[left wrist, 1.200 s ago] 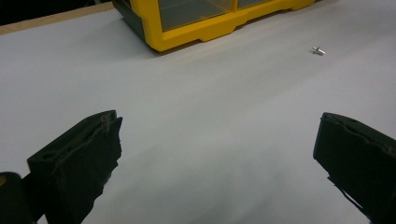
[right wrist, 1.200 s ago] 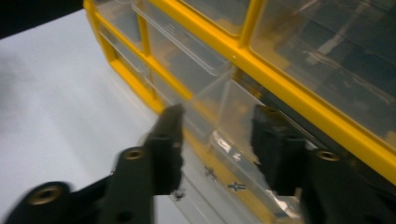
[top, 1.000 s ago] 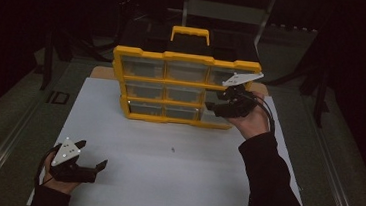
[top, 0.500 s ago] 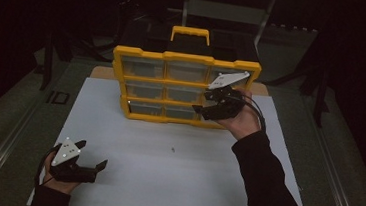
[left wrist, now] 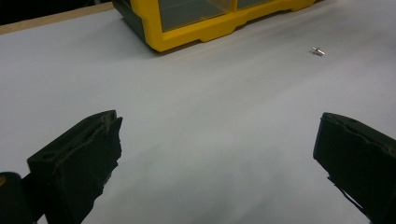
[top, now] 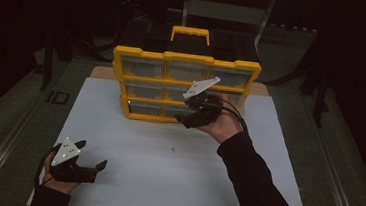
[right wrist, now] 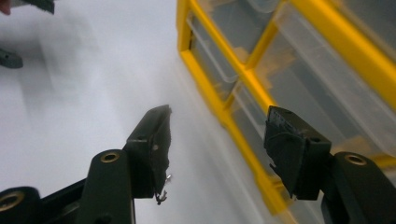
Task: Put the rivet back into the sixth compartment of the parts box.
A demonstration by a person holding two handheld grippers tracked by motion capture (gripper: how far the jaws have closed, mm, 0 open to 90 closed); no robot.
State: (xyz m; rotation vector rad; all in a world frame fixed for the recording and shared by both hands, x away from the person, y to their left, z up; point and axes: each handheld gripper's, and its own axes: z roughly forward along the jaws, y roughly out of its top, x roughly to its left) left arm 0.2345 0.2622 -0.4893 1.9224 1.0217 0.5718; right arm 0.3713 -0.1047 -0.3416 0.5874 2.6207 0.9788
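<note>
High view: I log a yellow organizer [top: 185, 85] w/ clear drawers, upright at the far middle of the white table [top: 132, 144]. Right gripper [top: 189, 118] held just in front of its bottom row, right of centre, jaws apart, nothing betw. them. Left gripper [top: 90, 167] at the near-left edge, well apart from the organizer, jaws spread, empty. Small screw [top: 172, 149] lies on bare table betw. the two.

Left gripper view: jaws wide over bare table [left wrist: 196, 140]; organizer's bottom corner [left wrist: 205, 28] far ahead; screw [left wrist: 318, 50] to its right, well off.

Right gripper view: I see jaws open, tilted; organizer drawers [right wrist: 280, 79] just beside the right-hand jaw, whether touching I can't tell. Nothing gripped.
</note>
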